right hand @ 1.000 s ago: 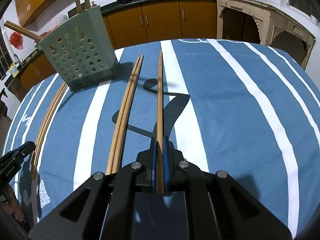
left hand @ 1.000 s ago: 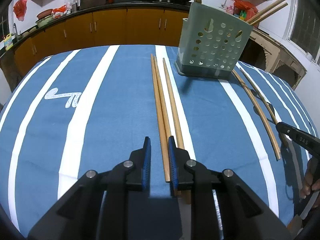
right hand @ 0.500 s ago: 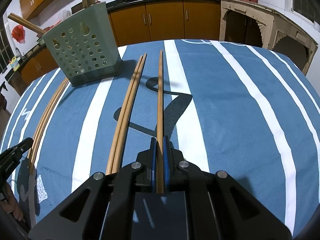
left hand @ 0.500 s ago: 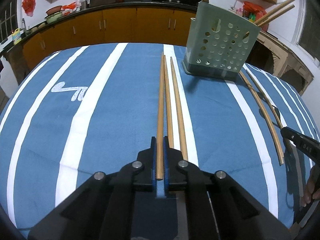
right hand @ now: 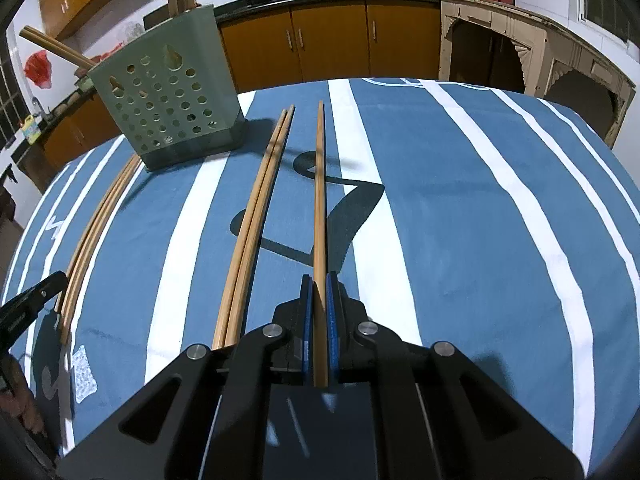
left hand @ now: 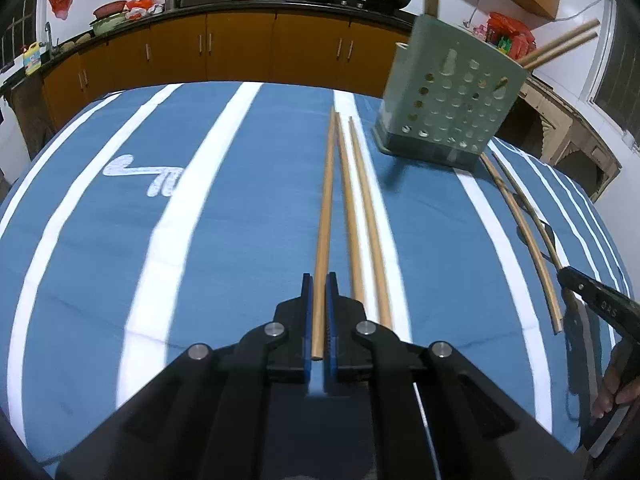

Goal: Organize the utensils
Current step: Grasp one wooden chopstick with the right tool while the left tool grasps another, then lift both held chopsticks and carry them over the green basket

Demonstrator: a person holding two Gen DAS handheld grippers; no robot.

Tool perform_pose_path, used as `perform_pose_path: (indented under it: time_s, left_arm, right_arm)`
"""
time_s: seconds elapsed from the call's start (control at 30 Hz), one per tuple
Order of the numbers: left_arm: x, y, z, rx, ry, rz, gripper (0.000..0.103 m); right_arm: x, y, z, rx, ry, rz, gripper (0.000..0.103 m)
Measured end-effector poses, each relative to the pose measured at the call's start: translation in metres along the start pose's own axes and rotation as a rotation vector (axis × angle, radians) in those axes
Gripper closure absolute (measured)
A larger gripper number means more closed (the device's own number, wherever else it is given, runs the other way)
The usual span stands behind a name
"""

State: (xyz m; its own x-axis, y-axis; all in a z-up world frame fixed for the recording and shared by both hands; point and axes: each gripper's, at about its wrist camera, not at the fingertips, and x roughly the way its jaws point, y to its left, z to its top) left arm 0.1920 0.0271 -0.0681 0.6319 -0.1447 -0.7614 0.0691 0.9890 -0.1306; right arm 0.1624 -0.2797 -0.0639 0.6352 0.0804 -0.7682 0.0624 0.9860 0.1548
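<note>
As we look along the left gripper (left hand: 319, 300), its blue pads are pressed together on the near end of one chopstick (left hand: 325, 216), which runs away from us over the blue cloth with white stripes (left hand: 240, 208). Two more chopsticks (left hand: 362, 216) lie on the cloth just right of it, almost parallel, their near ends hidden behind the right finger (left hand: 332, 304). At the cloth's far right stands the green holder (left hand: 448, 112), with holes in its wall and chopsticks leaning out of its top toward the right. From its base another pair (left hand: 520, 232) lies toward the near right edge, bowed by the lens. Close to that pair's near end we see the black tip of the right gripper (left hand: 592, 300), with fingers of a hand (left hand: 616, 392) below it; from here we cannot tell how it stands. Beyond the table are orange cabinets (left hand: 240, 48) and a dark counter with pans.

Where the right view looks along its own tool, the right gripper (right hand: 319, 308) is clamped on a single chopstick (right hand: 320, 200) that points toward the far edge, its shadow falling on the cloth (right hand: 460, 220) to the right. A pair (right hand: 256, 216), touching each other, lies just left of it. The holder (right hand: 168, 96) stands at the far left, sticks rising from its top. A further pair (right hand: 96, 224) lies from its base toward the near left edge, and the black tip of the left gripper (right hand: 32, 300) shows beside that pair's near end.
</note>
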Motion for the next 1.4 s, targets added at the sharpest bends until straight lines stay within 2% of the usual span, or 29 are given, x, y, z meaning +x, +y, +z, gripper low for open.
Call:
perform_pose_path:
  time_s: [0.3,0.63,0.77,0.97,1.4]
  left_arm:
    - [-0.002,0.012,0.000,-0.019,0.004,-0.023,0.095]
    - [-0.003,0.006,-0.007,0.019,0.008,-0.005,0.095]
    - [-0.008,0.007,-0.007,0.027,0.009,-0.012,0.095]
    - [-0.044,0.015,0.007,0.033,-0.096,-0.016,0.095]
    - [-0.119,0.034,0.054,-0.051,-0.350,-0.072,0.095]
  right_arm:
    - [-0.002,-0.002,-0.004,0.011,-0.004,0.017,0.095]
    - [-0.006,0.000,-0.011,-0.008,-0.019,0.011,0.095]
    - [-0.013,-0.006,-0.011,0.025,-0.034,0.032,0.095]
    - [-0.044,-0.009,-0.002,0.027,-0.143,0.042,0.095]
    - [-0.089,-0.014,0.031,0.045,-0.324,0.059,0.095]
